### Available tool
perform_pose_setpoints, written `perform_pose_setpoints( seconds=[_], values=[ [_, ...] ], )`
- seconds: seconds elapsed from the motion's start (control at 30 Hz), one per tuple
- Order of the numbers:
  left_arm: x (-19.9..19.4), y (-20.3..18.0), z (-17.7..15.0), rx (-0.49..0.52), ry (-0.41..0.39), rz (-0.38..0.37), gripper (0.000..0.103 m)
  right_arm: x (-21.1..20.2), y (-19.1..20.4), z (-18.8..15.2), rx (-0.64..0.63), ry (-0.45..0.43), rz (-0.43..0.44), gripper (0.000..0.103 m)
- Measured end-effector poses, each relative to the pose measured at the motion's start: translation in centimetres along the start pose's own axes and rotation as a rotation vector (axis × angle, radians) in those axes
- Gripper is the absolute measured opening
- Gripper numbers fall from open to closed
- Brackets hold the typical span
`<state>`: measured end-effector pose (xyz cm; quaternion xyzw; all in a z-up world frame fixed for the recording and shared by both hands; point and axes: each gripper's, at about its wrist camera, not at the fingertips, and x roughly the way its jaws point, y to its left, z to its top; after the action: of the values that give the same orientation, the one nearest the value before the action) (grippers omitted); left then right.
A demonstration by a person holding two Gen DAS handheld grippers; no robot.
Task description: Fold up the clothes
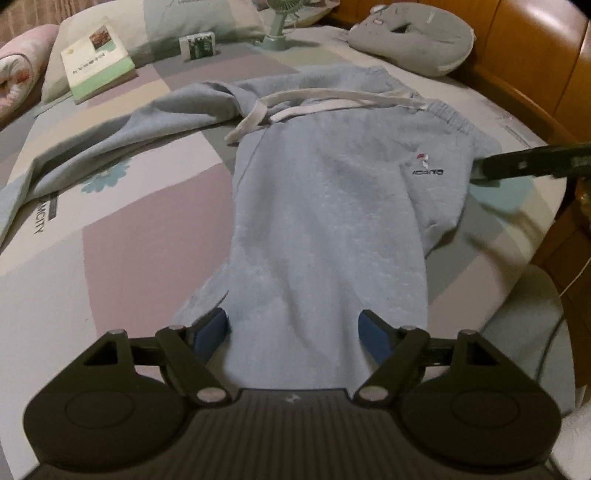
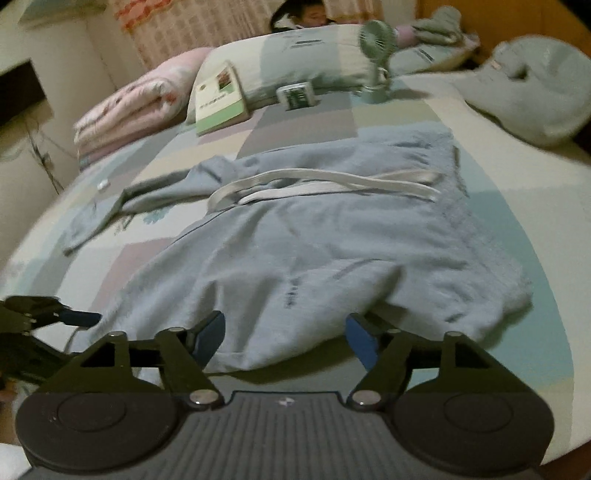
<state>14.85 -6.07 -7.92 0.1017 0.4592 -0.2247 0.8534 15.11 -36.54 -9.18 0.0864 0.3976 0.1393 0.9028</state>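
Note:
Light blue-grey sweatpants lie spread on the patchwork bed, with a white drawstring across the waist and one leg trailing off to the left. My left gripper is open, and the near trouser leg lies between its blue pads without being pinched. In the right wrist view the sweatpants bunch up at the near edge. There my right gripper is open too, with loose cloth lying between its pads. The right gripper shows at the pants' right side, and the left gripper at the far left.
A book, a small box, a green desk fan and a grey neck pillow lie at the head of the bed. The wooden bed frame runs along the right. A folded pink quilt sits far left, and a person is behind the pillows.

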Motion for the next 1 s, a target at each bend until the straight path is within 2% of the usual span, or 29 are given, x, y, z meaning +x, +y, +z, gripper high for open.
perform_pose_setpoints(
  seconds=[0.07, 0.13, 0.27, 0.37, 0.43, 0.5, 0.7, 0.83, 1.0],
  values=[
    [-1.0, 0.3, -0.1, -0.022, -0.02, 0.003, 0.08, 0.7, 1.7, -0.2, -0.027, 0.003, -0.017, 0.086],
    [-2.0, 0.4, -0.1, -0.037, -0.054, 0.011, 0.081, 1.5, 3.1, -0.5, -0.026, 0.009, -0.016, 0.087],
    [-2.1, 0.6, -0.1, -0.043, -0.072, 0.024, 0.084, 2.7, 4.5, -0.9, 0.04, 0.019, 0.006, 0.087],
    [-0.7, 1.2, -1.0, -0.073, 0.0, 0.026, 0.084, 2.8, 5.1, -1.4, 0.063, 0.035, 0.0, 0.087],
    [-0.1, 2.0, -1.7, -0.111, 0.062, -0.007, 0.084, 2.5, 5.2, -1.7, 0.069, 0.047, -0.004, 0.094],
    [-0.4, 2.9, -2.2, -0.135, 0.074, -0.026, 0.084, 2.3, 5.0, -2.0, 0.081, 0.056, 0.001, 0.095],
    [-4.3, 6.3, -1.1, -0.107, -0.01, 0.044, 0.085, 1.3, 5.5, -1.9, 0.082, 0.05, 0.018, 0.098],
    [-5.1, 8.4, 0.4, -0.063, -0.021, 0.184, 0.084, 1.4, 6.8, -0.9, 0.068, 0.054, 0.053, 0.1],
    [-5.3, 10.6, 0.9, -0.044, -0.041, 0.214, 0.084, 2.4, 9.8, 0.7, 0.036, 0.085, 0.076, 0.102]
  ],
)
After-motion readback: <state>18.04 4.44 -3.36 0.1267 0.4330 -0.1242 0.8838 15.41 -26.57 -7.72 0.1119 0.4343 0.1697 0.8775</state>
